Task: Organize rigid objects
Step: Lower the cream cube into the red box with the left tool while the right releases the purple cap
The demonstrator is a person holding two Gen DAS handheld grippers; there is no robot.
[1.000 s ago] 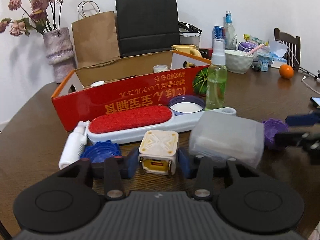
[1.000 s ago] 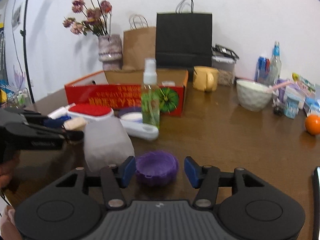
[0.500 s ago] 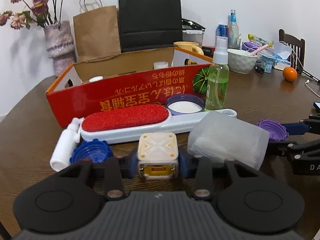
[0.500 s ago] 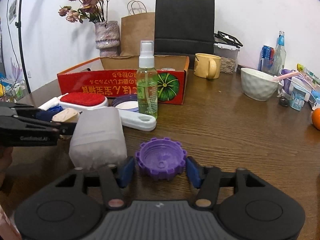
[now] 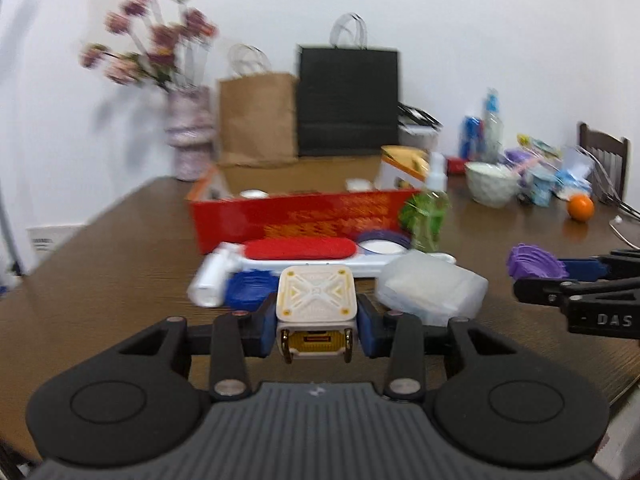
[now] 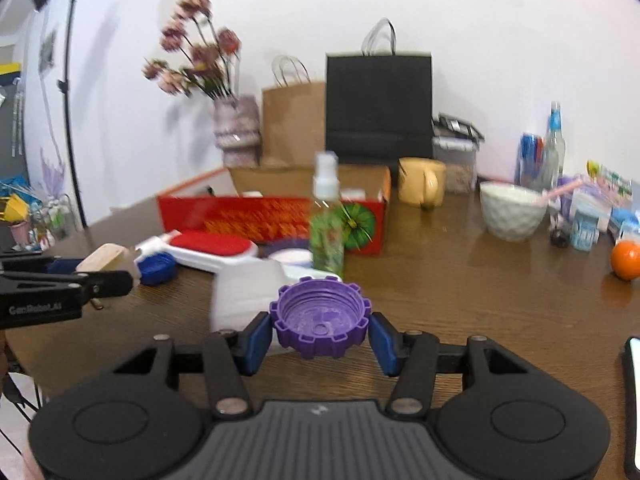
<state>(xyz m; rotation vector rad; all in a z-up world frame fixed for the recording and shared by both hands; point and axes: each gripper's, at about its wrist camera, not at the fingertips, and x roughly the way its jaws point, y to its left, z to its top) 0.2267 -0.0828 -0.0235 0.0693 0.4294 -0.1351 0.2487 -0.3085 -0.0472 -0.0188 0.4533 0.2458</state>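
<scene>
Left hand-held gripper (image 5: 317, 330): I have it clamped on the cream cube (image 5: 316, 300), raised off the surface (image 5: 100, 280).
Right hand-held gripper (image 6: 319, 338): closed around the purple cap (image 6: 319, 326), also raised.
Red box (image 5: 296, 216): at 12 o'clock, open top.
Doing it well: carry both level over the near wall, then release low inside.
</scene>
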